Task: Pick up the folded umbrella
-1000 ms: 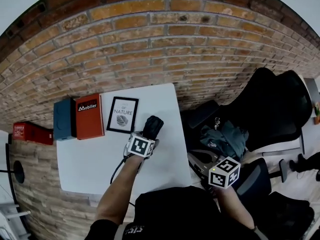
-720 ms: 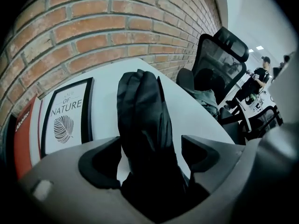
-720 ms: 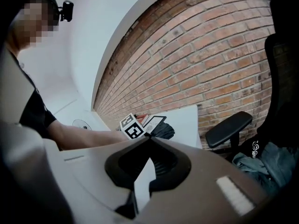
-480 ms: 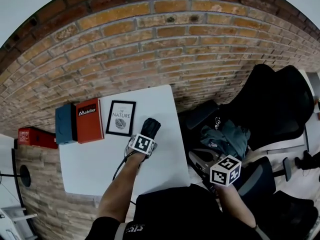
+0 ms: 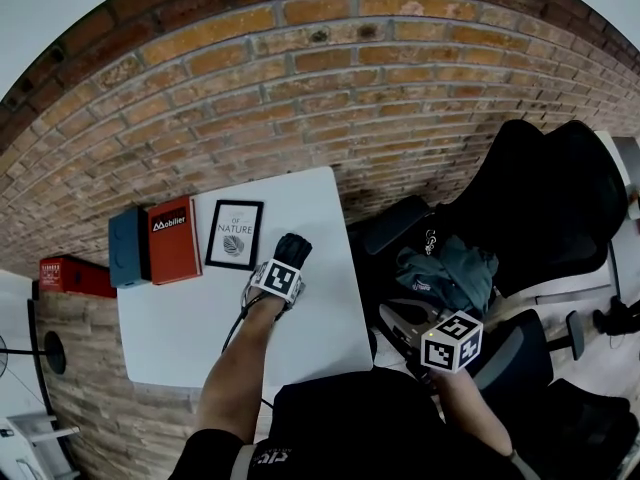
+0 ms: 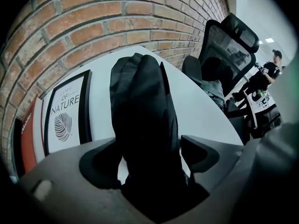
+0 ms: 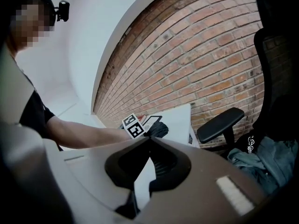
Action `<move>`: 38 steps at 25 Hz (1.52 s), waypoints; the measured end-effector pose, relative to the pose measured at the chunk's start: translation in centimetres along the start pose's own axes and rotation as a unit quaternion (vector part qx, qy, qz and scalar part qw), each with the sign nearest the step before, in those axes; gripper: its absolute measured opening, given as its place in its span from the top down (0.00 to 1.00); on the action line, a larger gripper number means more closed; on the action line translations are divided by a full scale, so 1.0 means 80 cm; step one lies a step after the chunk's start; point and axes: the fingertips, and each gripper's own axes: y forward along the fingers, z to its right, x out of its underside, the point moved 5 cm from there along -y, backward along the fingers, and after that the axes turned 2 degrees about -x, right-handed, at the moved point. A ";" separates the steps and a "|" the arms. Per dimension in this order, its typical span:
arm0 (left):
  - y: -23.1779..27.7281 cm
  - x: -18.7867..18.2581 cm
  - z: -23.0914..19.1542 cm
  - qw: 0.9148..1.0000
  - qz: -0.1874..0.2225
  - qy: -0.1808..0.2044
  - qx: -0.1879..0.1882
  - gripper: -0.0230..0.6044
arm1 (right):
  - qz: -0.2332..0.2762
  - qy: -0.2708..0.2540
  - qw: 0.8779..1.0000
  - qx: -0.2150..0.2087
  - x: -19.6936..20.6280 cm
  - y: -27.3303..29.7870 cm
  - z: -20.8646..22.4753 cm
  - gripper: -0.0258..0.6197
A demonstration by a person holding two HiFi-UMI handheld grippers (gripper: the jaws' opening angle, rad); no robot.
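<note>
Behind everything, a brick wall (image 5: 330, 98) fills the far side of the scene, and a white desk (image 5: 190, 318) stands with its far edge against it. To the right of the desk is a black office chair (image 5: 540, 208), and a grey-green garment (image 5: 445, 273) is heaped on its seat. A red box (image 5: 68, 276) shows beyond the desk's left edge; what it rests on I cannot tell.

Along the desk's far left, close to the wall, a blue book (image 5: 127, 248), a red book (image 5: 172, 240) and a black-framed print (image 5: 233, 235) of a leaf sit in a row, the two books touching and the print just to their right.

The folded umbrella (image 5: 291, 249), black in its sleeve, lies on the desk just right of the print, toward the desk's right edge. One end points at the wall and the other at the person.

The person's bare left arm (image 5: 235, 368) reaches across the desk and holds the left tongs (image 6: 148, 146) steeply down over the umbrella's near end. Its jaws stand wide on either side of the umbrella. A sliver of white desk shows between each pad and the black fabric, so they straddle it without pressing on it.

The right tongs (image 7: 149, 139) hang off the desk's right side, near the chair, pointing across toward the left hand. Their tips meet with nothing between them.
</note>
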 end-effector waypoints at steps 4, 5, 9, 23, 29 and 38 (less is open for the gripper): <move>-0.006 0.002 0.002 1.000 0.010 -0.010 -0.004 0.40 | 0.002 0.007 1.000 -0.017 0.006 -0.011 0.001 0.96; -0.006 0.003 0.006 1.000 0.007 -0.013 0.000 0.44 | 0.001 0.006 1.000 -0.021 0.007 -0.014 0.002 0.96; -0.002 -0.002 0.018 1.000 0.000 -0.004 0.000 0.52 | -0.001 0.002 1.000 -0.023 0.009 -0.034 0.015 0.96; -0.134 -0.020 0.048 0.975 0.181 -0.122 0.030 0.53 | -0.005 -0.020 0.998 -0.062 -0.009 -0.037 0.038 0.96; -0.223 -0.012 0.024 0.955 0.271 -0.116 0.027 0.53 | -0.011 -0.045 0.996 -0.082 -0.021 0.021 -0.008 0.96; -0.346 0.028 -0.028 0.922 0.379 -0.076 0.018 0.53 | 0.011 -0.105 0.989 -0.107 -0.069 0.088 -0.109 0.96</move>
